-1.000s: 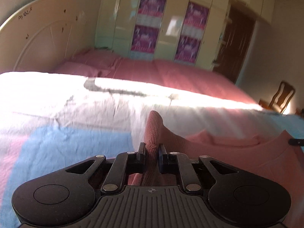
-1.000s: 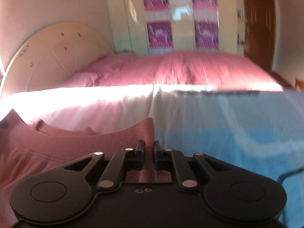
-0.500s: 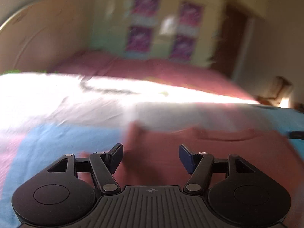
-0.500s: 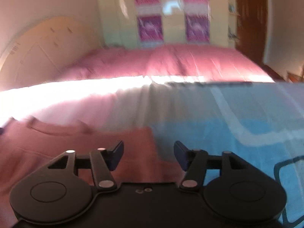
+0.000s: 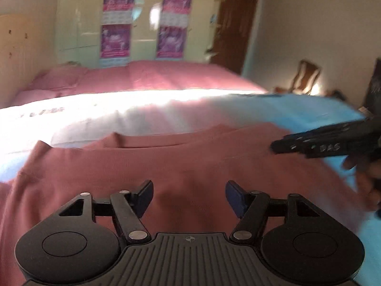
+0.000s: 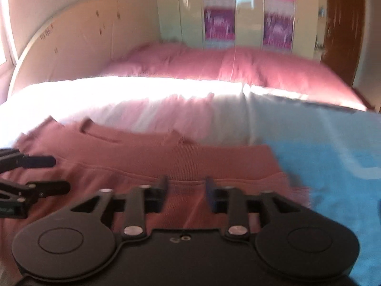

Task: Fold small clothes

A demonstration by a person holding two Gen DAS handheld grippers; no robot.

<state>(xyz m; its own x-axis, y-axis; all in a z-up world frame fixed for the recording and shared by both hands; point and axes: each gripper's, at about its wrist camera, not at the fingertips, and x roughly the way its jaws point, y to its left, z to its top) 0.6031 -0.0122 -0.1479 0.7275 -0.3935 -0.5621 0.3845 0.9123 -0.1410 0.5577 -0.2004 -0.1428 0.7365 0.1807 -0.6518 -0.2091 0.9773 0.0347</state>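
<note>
A dusty-pink knit garment [image 5: 181, 162] lies flat on the bed's blue, pink and white cover, its neck edge away from me; it also shows in the right wrist view [image 6: 147, 159]. My left gripper [image 5: 189, 196] is open and empty, just above the garment's middle. My right gripper [image 6: 187, 194] is open and empty, over the garment's right part near a seam. The right gripper appears at the right edge of the left wrist view [image 5: 321, 144], and the left gripper at the left edge of the right wrist view [image 6: 35, 174].
The cover [image 6: 333, 147] spreads to the right of the garment. A pink bedspread [image 5: 154, 76] and a pillow [image 5: 54, 81] lie beyond, before a cream wardrobe with purple posters [image 5: 142, 19]. A headboard [image 6: 71, 43] stands left, a wooden chair [image 5: 307, 76] far right.
Both grippers held pinched folds of the garment one second ago. They opened and let go; the garment now lies flat. Both grippers have since drifted over it.
</note>
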